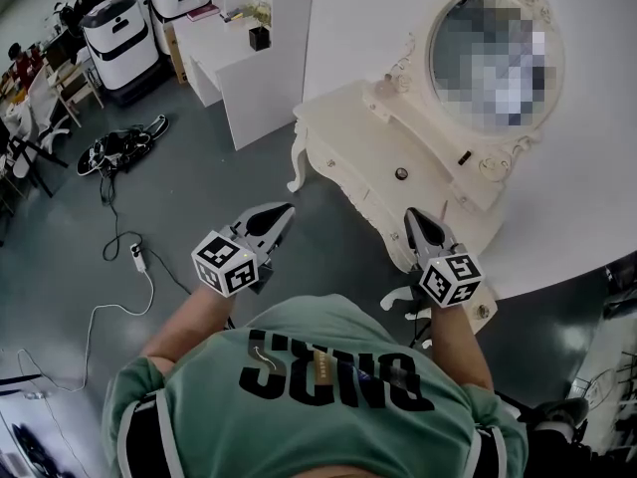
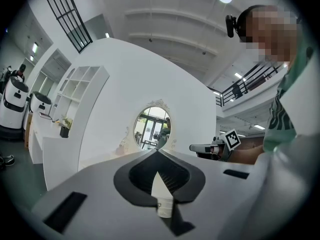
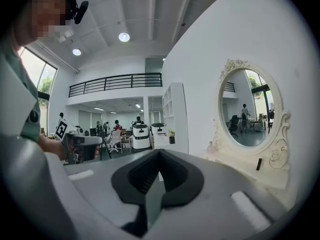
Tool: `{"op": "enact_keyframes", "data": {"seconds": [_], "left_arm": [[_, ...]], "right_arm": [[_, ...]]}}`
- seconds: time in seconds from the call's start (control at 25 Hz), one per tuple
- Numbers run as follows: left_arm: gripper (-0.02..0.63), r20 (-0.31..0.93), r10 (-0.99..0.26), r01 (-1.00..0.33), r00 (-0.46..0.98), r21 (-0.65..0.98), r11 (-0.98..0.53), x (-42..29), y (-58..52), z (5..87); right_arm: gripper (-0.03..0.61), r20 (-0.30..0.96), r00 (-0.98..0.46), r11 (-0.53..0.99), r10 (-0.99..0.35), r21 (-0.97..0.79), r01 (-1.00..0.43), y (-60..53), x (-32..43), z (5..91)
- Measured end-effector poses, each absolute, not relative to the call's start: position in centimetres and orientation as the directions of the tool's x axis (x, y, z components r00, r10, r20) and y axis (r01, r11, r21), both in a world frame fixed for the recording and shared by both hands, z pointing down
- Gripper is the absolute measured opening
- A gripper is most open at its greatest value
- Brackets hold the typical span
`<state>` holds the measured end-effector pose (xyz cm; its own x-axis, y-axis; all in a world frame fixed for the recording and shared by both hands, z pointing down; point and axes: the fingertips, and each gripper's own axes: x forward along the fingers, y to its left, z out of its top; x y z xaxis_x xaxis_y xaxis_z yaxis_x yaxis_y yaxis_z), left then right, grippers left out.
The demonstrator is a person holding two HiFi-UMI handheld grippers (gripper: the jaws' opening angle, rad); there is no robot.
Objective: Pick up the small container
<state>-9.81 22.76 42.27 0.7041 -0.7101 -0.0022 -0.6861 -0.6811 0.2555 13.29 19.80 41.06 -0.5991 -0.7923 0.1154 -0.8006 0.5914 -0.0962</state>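
Between the fingers (image 3: 215, 199) of the right gripper (image 1: 411, 215) there is nothing; they are clenched tip to tip. The fingers (image 2: 95, 189) of the left gripper (image 1: 286, 208) are likewise clenched and empty. At twelve o'clock from the right gripper, near but apart, the small container (image 1: 401, 174), dark and round, sits on the cream worktop (image 1: 348, 122). An oval mirror (image 1: 495, 60) stands beyond at two o'clock.

I am facing a cream vanity (image 1: 343, 118) with an oval mirror (image 1: 493, 58). A power strip (image 1: 138, 257) is lying on the floor (image 1: 219, 197), left.
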Motion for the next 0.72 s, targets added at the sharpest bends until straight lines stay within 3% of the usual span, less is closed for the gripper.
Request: {"op": "enact_keyframes", "data": {"seconds": [0.72], "left_arm": [[-0.002, 0.008, -0.602, -0.584, 0.799, 0.250, -0.772, -19.3, 18.9, 42.4]], "right_arm": [[0.009, 0.098, -0.482, 0.470, -0.871, -0.118, -0.875, 18.4, 4.5, 41.3]]}}
